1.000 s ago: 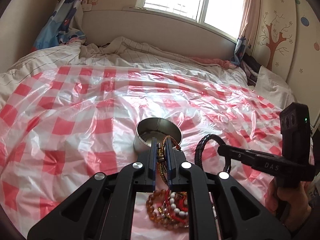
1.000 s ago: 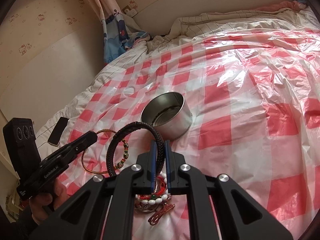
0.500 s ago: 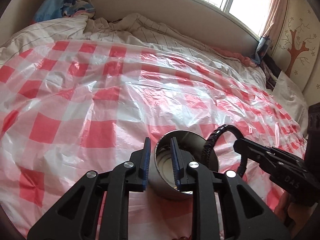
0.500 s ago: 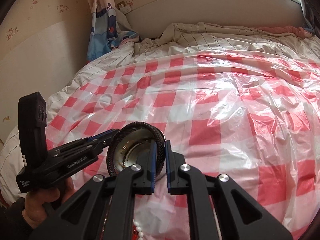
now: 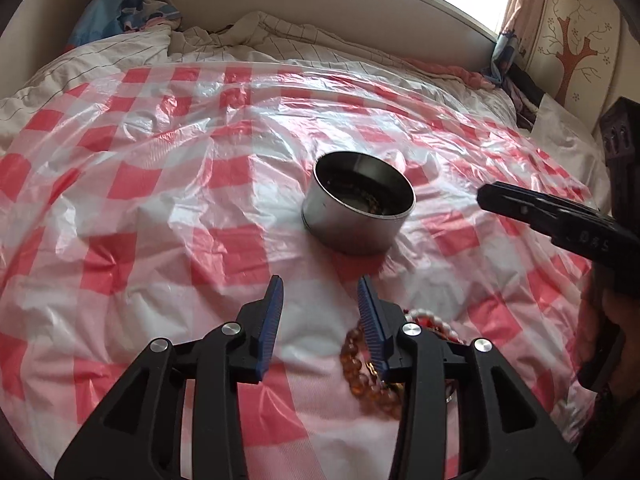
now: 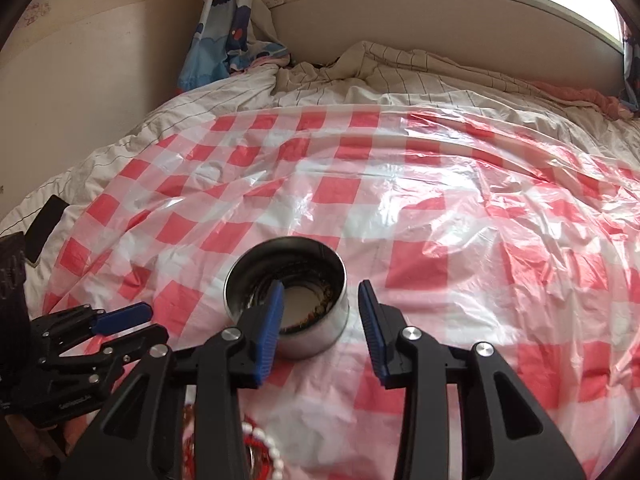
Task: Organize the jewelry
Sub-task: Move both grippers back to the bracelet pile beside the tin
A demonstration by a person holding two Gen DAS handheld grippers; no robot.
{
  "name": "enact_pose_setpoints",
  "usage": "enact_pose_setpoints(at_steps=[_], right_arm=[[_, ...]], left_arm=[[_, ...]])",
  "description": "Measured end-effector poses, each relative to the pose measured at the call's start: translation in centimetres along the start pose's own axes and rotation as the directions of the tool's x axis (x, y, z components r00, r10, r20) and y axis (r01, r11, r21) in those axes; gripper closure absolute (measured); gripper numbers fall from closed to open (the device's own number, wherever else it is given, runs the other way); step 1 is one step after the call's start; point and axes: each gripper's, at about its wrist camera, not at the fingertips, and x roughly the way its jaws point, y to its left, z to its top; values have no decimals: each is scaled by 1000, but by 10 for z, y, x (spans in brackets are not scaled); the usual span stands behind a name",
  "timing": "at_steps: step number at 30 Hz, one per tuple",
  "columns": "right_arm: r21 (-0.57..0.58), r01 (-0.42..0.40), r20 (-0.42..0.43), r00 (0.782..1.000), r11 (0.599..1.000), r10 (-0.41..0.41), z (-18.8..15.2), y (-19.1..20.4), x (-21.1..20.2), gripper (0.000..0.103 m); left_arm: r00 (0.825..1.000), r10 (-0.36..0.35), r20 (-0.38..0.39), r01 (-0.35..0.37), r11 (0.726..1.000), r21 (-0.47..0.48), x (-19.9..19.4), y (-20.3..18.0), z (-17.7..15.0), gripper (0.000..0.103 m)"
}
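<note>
Only the left wrist view shows the amber bead bracelet [image 5: 370, 380] lying beside the left gripper [image 5: 320, 300]. The right wrist view alone looks down into the round metal tin [image 6: 286, 292], upright on the red-checked plastic sheet [image 6: 440, 240], mouth upward, bracelets coiled inside. Both the left and the right gripper [image 6: 320, 300] are opening, with nothing between their jaws.

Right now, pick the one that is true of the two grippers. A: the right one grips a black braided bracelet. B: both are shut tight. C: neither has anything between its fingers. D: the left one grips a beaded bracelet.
C: the left gripper and the right gripper both show a bare gap, jaws opening, while jewelry already lies inside the metal tin and the beaded bracelets lie on the checkered sheet.
</note>
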Motion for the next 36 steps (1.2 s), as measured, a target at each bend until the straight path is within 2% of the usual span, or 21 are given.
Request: enact_pose_setpoints(at_steps=[4,6,8,12,18,22,26,29,32,34,36], right_arm=[[28,5,-29,1000,1000,-5,-56,-11,-52,54],[69,24,-72,997,997,-19,-84,-18,-62,53],[124,1,-80,997,992,9,-94,-21,-67,53],[131,4,-26,1000,991,-1,-88,-16,-66,43],[160,9,-66,998,987,1,-96,-17,-44,43],[156,7,-71,997,988,4,-96,-14,-38,43],[173,24,-70,997,985,-12,-96,-19,-39,43],[206,23,-59,998,978,-11,-95,-27,-42,41],[215,20,-54,999,976,-9,-94,-28,-44,38],[209,17,-53,999,978,-6,-94,-27,-44,38],[205,16,-54,999,979,-5,-93,-25,-44,38]], left_arm=[[1000,5,-7,-4,999,51,-8,-19,-20,59],[1000,-2,-16,3,999,53,-6,-24,-25,58],[1000,-7,-17,8,998,67,-4,-28,-27,58],[999,-37,-12,38,994,100,-5,-36,-28,58],[996,-90,29,82,978,194,-11,-56,-28,58],[989,-147,13,139,955,263,-14,-72,-34,58],[989,-143,-35,147,931,333,-6,-86,-41,58],[994,-98,-48,109,918,382,0,-93,-47,58],[997,-48,-61,67,922,381,8,-91,-47,58],[997,-42,-65,61,941,333,12,-83,-43,55],[999,-6,-36,15,970,243,12,-68,-36,54]])
